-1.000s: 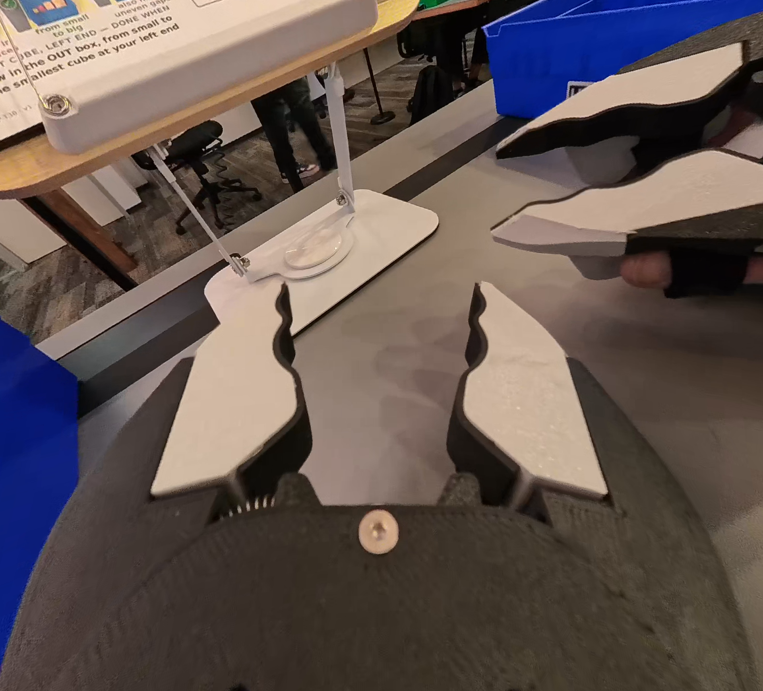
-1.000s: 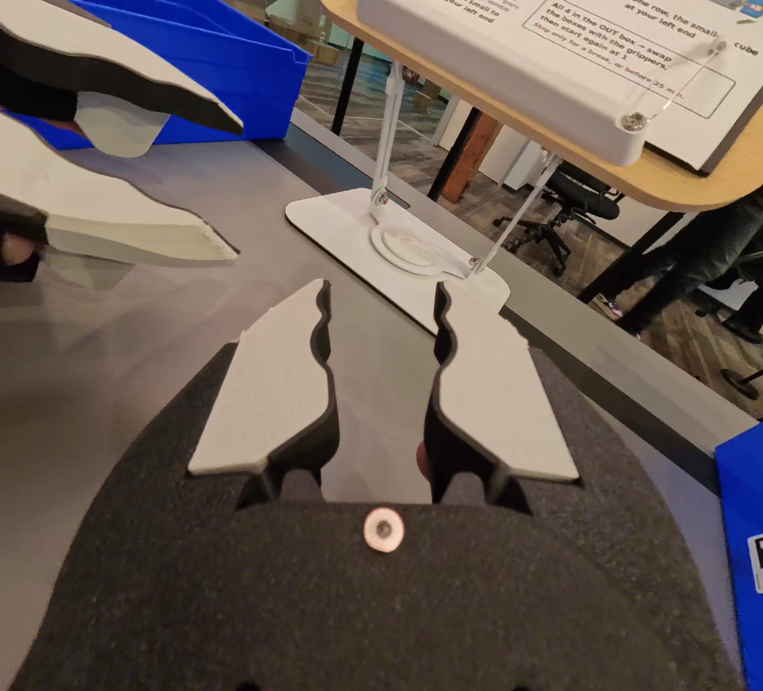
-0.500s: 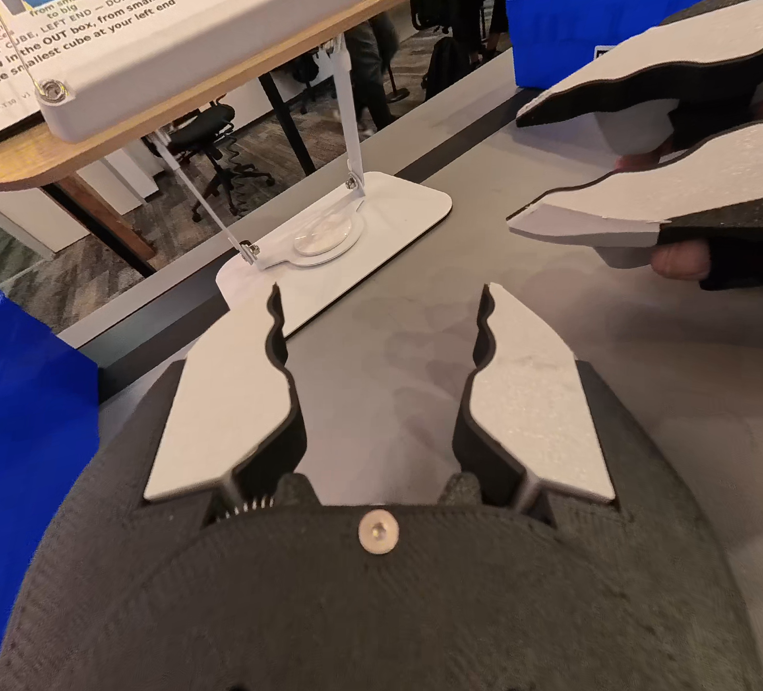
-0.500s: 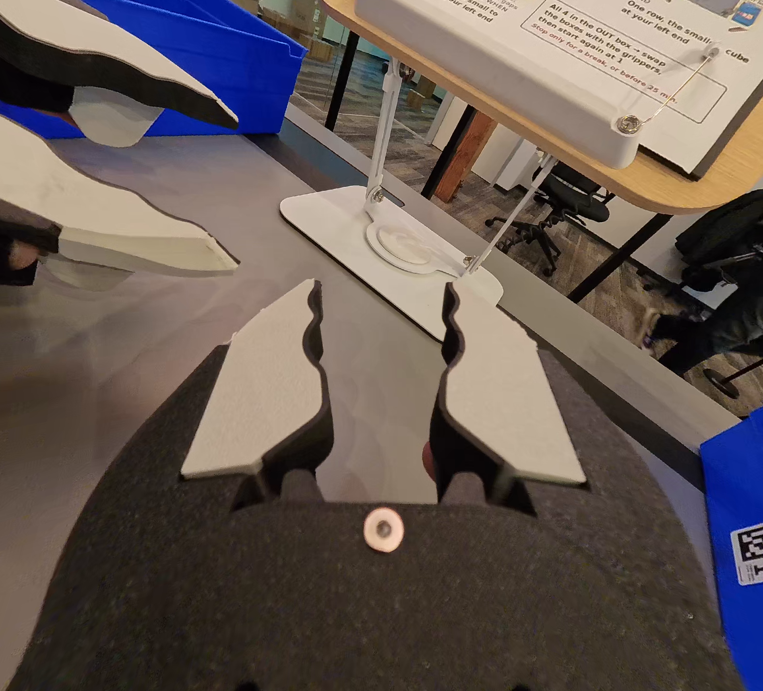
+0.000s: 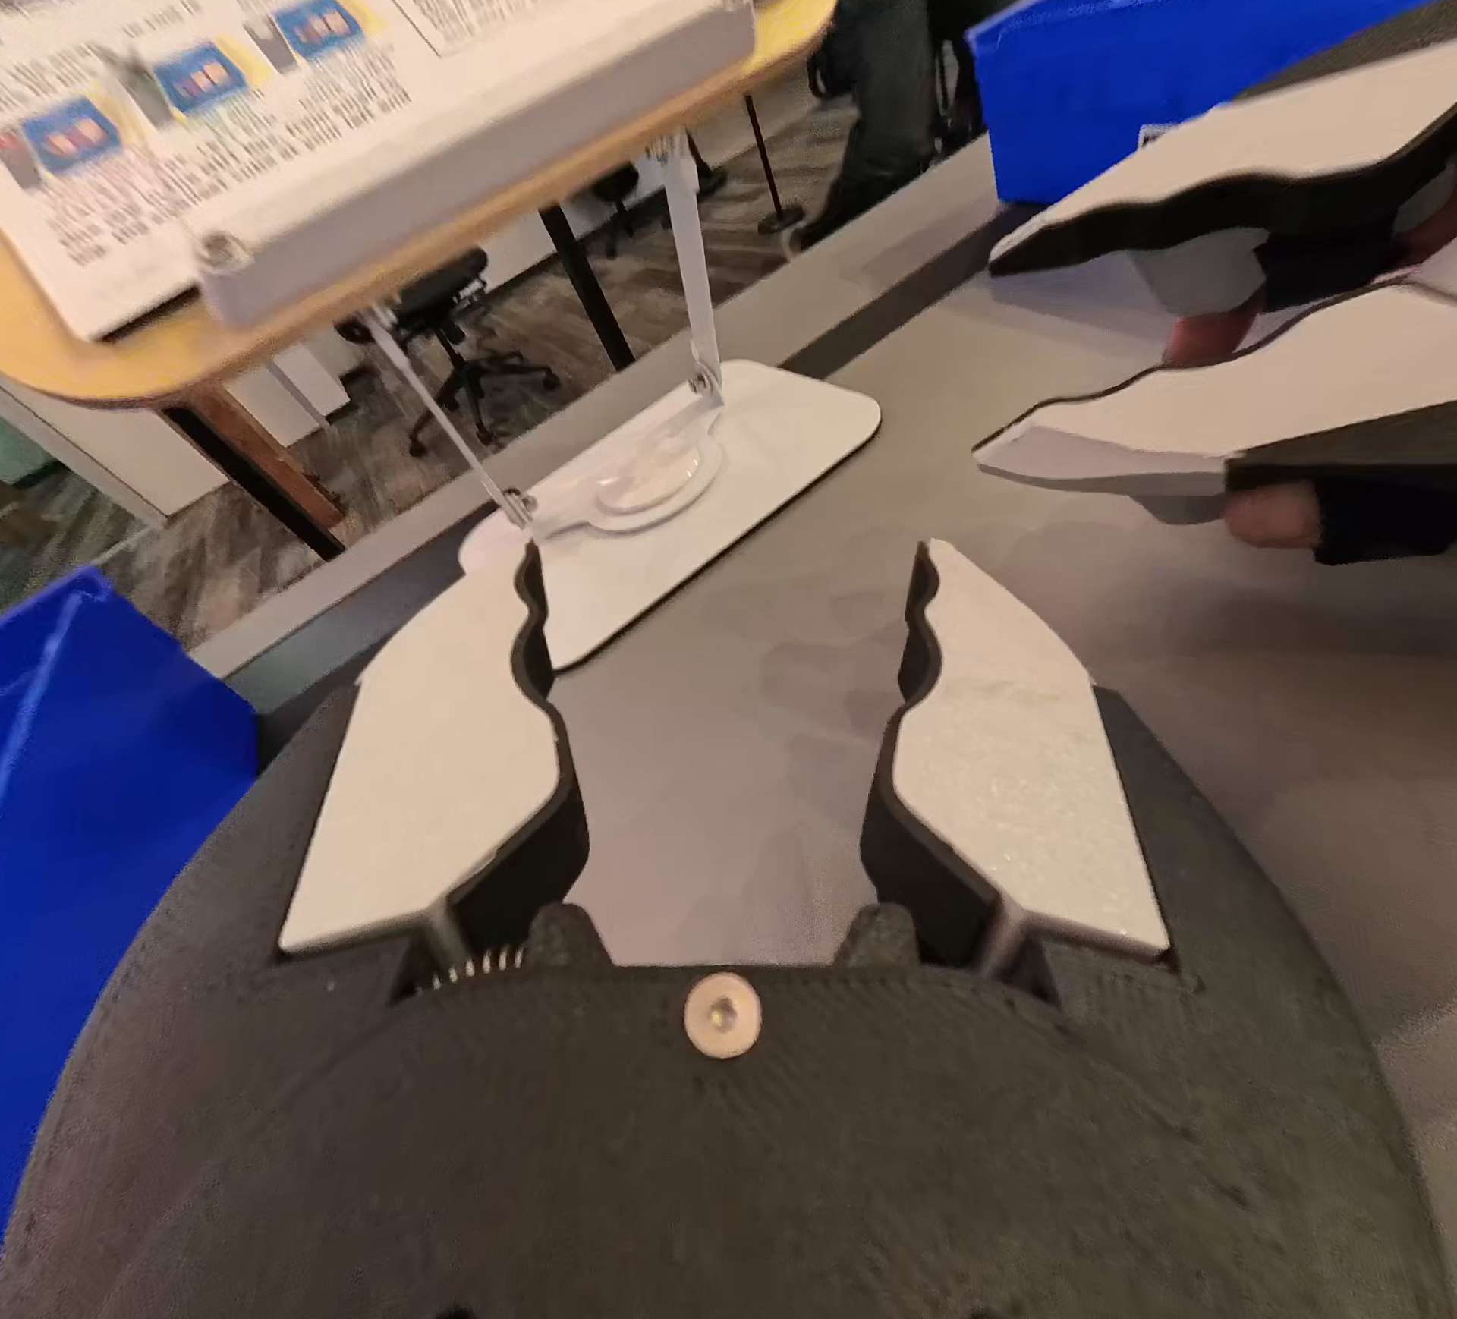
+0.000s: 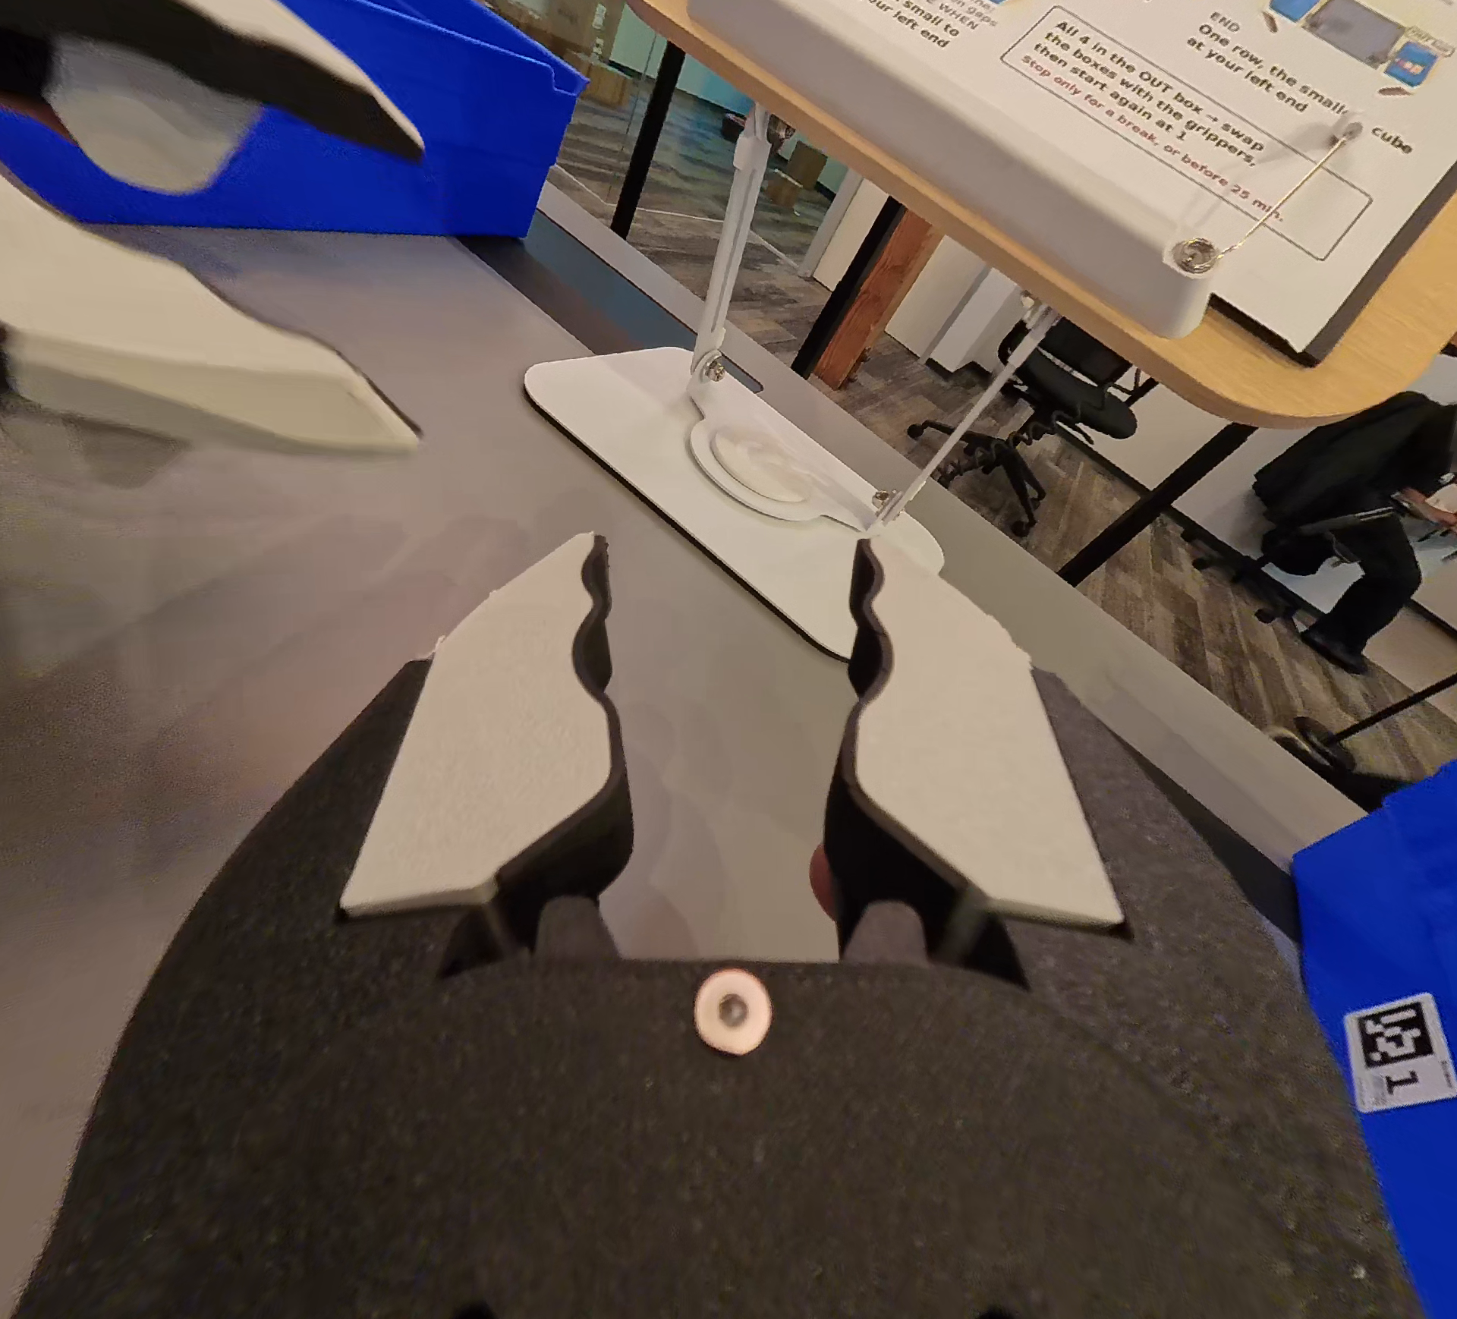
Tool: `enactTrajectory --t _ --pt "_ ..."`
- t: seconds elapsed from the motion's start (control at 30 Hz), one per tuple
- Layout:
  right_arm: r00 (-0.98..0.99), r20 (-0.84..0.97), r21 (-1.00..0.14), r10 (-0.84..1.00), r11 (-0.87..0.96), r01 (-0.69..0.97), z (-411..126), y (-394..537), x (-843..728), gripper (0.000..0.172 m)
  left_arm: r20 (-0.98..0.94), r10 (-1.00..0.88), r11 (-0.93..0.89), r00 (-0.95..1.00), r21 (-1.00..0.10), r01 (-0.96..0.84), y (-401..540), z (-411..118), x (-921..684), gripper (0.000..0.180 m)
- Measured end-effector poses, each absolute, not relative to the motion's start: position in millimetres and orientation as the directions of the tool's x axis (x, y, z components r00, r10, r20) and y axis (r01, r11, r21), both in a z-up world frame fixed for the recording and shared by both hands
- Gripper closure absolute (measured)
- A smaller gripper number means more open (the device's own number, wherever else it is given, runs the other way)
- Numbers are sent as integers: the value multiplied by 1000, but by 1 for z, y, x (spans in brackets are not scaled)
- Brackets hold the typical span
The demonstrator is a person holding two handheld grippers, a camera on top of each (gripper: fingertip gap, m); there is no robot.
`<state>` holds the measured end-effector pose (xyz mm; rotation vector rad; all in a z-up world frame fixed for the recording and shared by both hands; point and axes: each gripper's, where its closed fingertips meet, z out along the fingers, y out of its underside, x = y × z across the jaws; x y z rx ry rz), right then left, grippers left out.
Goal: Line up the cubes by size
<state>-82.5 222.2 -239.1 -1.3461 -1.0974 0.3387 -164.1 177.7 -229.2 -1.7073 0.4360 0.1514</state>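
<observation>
Your left gripper (image 5: 725,556) and right gripper (image 6: 729,552) are both spread wide and hold nothing. No cubes show on the grey table (image 5: 1025,650) or anywhere, so the whole lining-up looks still ahead.

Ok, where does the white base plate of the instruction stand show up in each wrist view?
Left wrist view: white base plate on the grey table, centre, just beyond the open left gripper.
Right wrist view: base plate centre, ahead of the open right gripper.
Shared landmark: the instruction board overhead.
</observation>
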Motion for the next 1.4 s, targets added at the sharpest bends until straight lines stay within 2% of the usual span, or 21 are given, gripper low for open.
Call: enactTrajectory --t 0.13,0.3,0.47,0.6,0.77,1.0,1.13,1.23,1.27,1.4 --pt "505 450 -879 737 266 395 -240 226 -73 108 -403 -115 -77 908 -908 -412 151 -204 -180 95" --pt "507 476 -866 719 283 411 -240 219 -54 101 -431 145 -58 891 -902 -427 92 -172 -254 100" --pt "521 494 -861 696 308 404 -237 201 -18 99 -321 443 -61 837 -942 -329 26 -154 -370 98" --pt "576 496 -865 650 312 393 -229 191 27 98 -173 574 -52 800 -983 -176 -5 -166 -446 82" --pt "687 513 -858 515 298 418 -216 197 107 98 -79 597 -44 798 -997 -66 -5 -189 -488 74" --pt "876 400 -916 271 153 371 -207 237 246 98 -36 592 -91 805 -996 23 15 -221 -513 70" --pt "952 261 -965 161 48 256 -211 267 311 96 -28 584 -82 811 -996 25 20 -221 -521 76" --pt "963 253 -967 91 1 254 -214 292 345 93 -15 577 -81 817 -996 39 25 -222 -524 79" --pt "967 233 -970 101 -52 239 -220 300 350 88 -16 574 -91 819 -995 44 27 -223 -525 79" --pt "974 174 -970 144 -146 194 -232 324 355 96 -25 539 -130 842 -990 55 37 -228 -524 92"
